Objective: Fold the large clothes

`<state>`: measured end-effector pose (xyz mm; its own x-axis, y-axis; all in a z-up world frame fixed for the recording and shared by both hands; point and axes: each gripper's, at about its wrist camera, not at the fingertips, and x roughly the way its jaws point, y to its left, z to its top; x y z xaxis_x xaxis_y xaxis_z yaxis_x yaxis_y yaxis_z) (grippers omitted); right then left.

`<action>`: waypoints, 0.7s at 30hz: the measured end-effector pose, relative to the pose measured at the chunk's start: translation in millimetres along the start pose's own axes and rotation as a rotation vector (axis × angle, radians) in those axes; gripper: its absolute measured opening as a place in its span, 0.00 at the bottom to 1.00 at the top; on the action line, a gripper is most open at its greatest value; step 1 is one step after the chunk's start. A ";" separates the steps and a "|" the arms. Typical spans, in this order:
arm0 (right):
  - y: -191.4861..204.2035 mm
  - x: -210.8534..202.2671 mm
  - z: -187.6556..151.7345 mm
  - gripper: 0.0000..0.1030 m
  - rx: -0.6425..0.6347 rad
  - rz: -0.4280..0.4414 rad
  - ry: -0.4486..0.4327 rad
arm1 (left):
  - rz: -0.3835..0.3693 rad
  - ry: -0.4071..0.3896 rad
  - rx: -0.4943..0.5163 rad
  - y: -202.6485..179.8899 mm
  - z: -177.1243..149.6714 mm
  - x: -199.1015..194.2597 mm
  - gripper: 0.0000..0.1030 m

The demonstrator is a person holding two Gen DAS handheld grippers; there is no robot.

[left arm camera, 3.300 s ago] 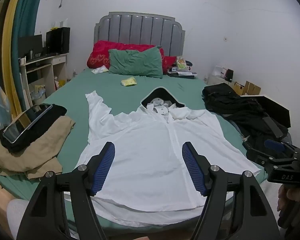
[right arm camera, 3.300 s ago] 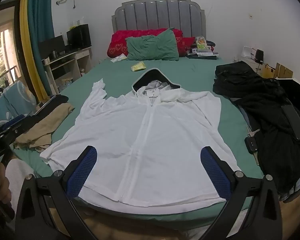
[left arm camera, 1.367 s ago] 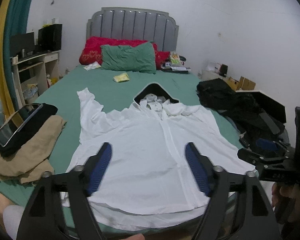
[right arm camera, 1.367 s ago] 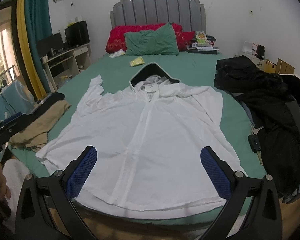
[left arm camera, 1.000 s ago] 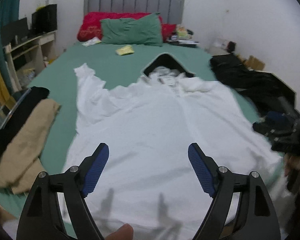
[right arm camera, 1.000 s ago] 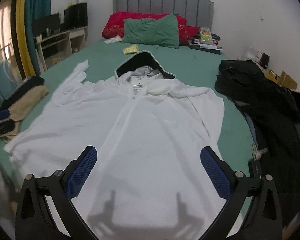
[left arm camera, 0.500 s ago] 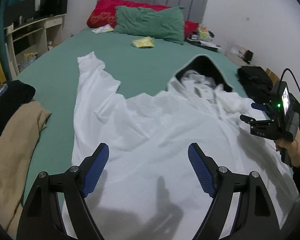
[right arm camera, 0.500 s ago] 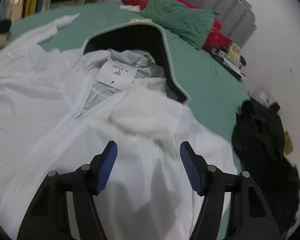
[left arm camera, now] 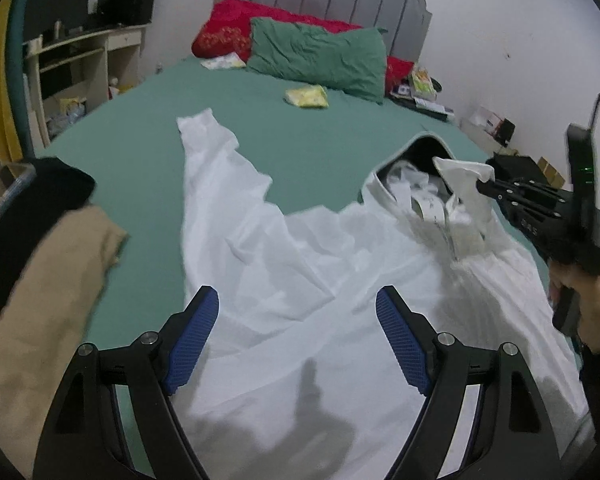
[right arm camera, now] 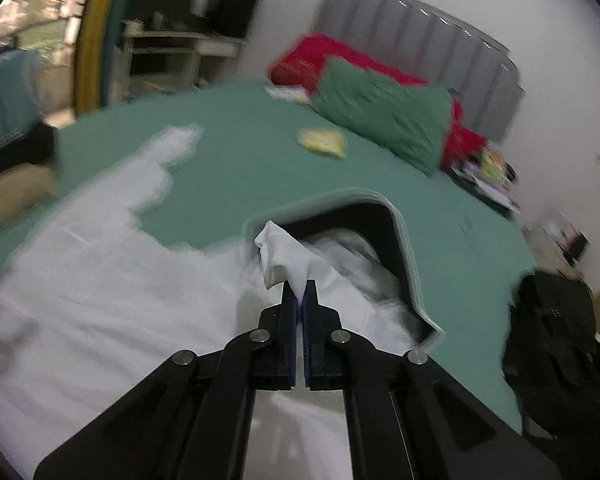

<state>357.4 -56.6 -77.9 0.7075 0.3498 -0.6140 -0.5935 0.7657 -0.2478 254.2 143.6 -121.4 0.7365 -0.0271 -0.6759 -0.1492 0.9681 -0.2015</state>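
A white hooded jacket lies spread front-up on the green bed, its black-lined hood toward the pillows. My left gripper hovers open over the jacket's left chest, nothing between its blue pads. My right gripper is shut on a bunch of white fabric by the collar, just in front of the hood. In the left wrist view the right gripper comes in from the right, lifting that white fabric. The jacket's left sleeve stretches up the bed.
A tan garment and a black item lie at the bed's left edge. Black clothes are piled on the right. Green pillow, red pillow and a yellow packet sit near the headboard. A desk stands left.
Both grippers moved in over the jacket from the bed's foot. My right gripper went from wide open to shut on the fabric at the collar and raised it slightly.
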 end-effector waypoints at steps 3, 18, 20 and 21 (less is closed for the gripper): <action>36.4 -6.6 18.5 0.02 -0.008 0.108 -0.006 | 0.015 -0.020 -0.001 5.0 6.7 -12.1 0.81; 56.7 -1.8 -36.4 0.97 0.056 0.348 0.130 | 0.050 0.113 0.009 3.1 -6.0 31.0 0.81; 37.9 -5.5 -57.9 0.97 0.050 0.286 0.165 | 0.039 0.127 0.032 -6.2 -6.9 45.4 0.81; 25.4 -5.8 -70.4 0.97 0.042 0.240 0.189 | 0.041 0.136 0.039 -9.4 -7.4 52.5 0.81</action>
<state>311.2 -77.1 -133.4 0.4626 0.4200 -0.7808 -0.7163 0.6960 -0.0500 289.4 131.2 -160.2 0.6338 -0.0185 -0.7733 -0.1495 0.9780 -0.1458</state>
